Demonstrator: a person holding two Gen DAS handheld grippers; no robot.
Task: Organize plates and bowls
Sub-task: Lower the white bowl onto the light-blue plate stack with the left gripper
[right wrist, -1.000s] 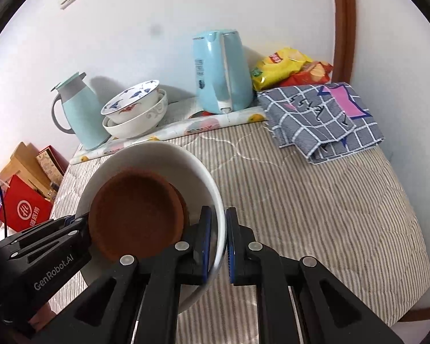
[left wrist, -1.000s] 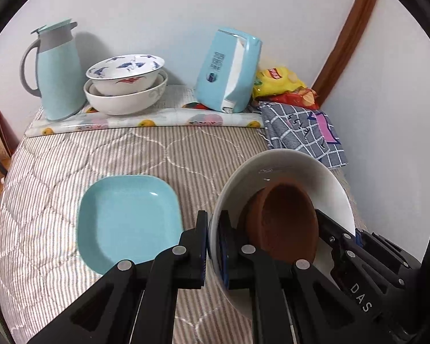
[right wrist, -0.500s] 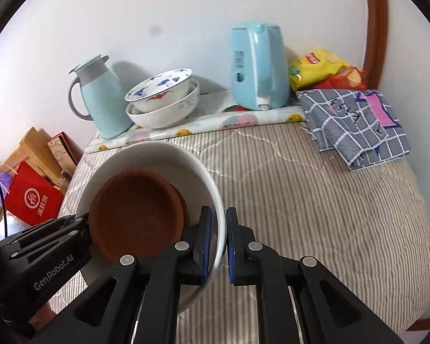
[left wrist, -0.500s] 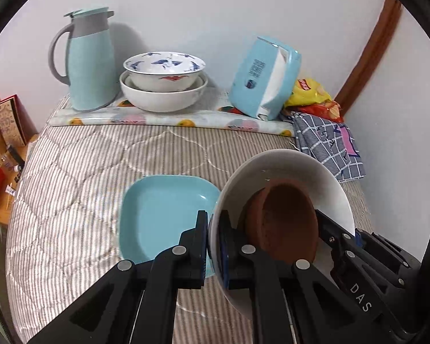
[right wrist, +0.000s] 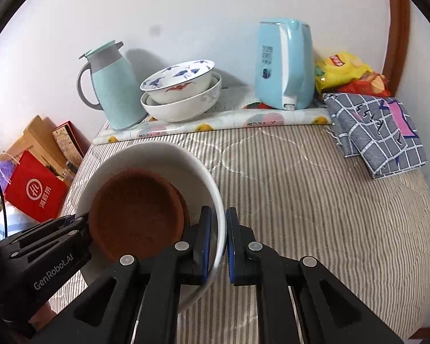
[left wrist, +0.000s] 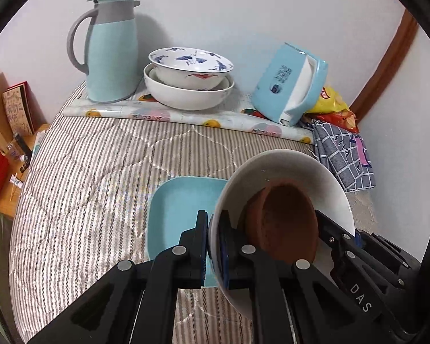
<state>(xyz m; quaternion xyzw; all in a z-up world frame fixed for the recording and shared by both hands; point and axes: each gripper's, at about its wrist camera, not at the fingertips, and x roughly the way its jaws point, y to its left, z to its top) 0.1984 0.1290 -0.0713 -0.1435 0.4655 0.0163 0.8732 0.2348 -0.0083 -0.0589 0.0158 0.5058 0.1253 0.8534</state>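
Both grippers hold one large white bowl (left wrist: 295, 169) by opposite sides of its rim, above the striped bed. A brown bowl (left wrist: 283, 223) lies tilted inside it. My left gripper (left wrist: 213, 246) is shut on the bowl's left rim; my right gripper (right wrist: 218, 243) is shut on the right rim of the white bowl (right wrist: 157, 154), with the brown bowl (right wrist: 134, 215) inside. A square light-blue plate (left wrist: 180, 209) lies on the bed below the left rim. Two stacked bowls (left wrist: 189, 86), the upper blue-patterned, stand at the back and show in the right wrist view (right wrist: 183, 94).
A light-blue thermos jug (left wrist: 111, 54) stands left of the stacked bowls, a blue kettle (right wrist: 283, 63) to their right, on a fruit-print mat (left wrist: 186, 117). A checked cloth (right wrist: 378, 126) and snack bags (right wrist: 346, 71) lie far right. Red bag and boxes (right wrist: 34, 192) sit off the left edge.
Both grippers carried the white bowl forward and left, closer to the stacked bowls. The blue plate now lies partly under the bowl's left rim. The grips are unchanged.
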